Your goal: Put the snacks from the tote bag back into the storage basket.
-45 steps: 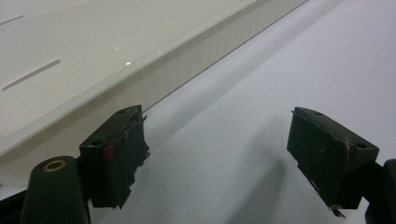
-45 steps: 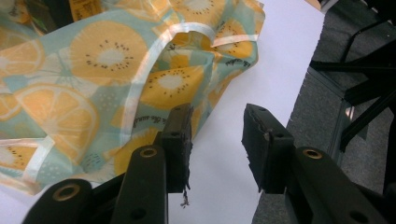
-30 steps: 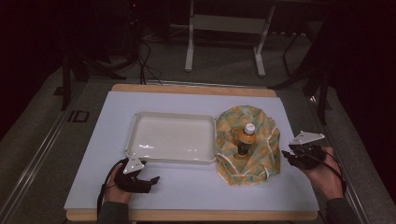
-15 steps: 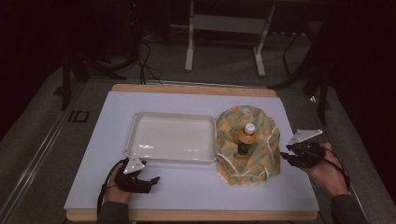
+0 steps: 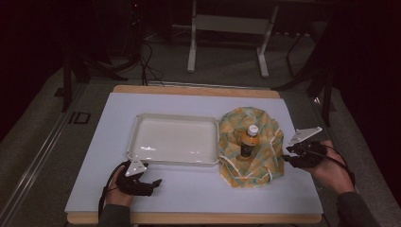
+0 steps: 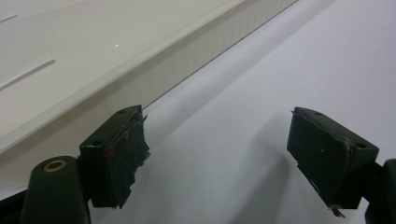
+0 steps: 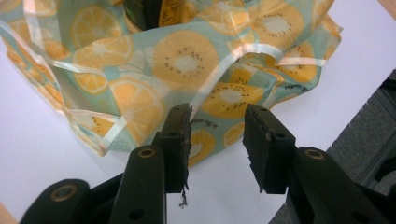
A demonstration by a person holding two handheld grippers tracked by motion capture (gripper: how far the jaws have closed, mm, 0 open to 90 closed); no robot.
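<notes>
Right claw [image 7: 217,140], jaws slightly parted, empty, beside the fruit-print cloth [image 7: 187,60].

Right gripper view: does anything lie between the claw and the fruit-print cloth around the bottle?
Nothing visible does. The right claw faces the fruit-print cloth across bare white table, jaws apart with nothing between them. The cloth wraps the bottle.
</notes>
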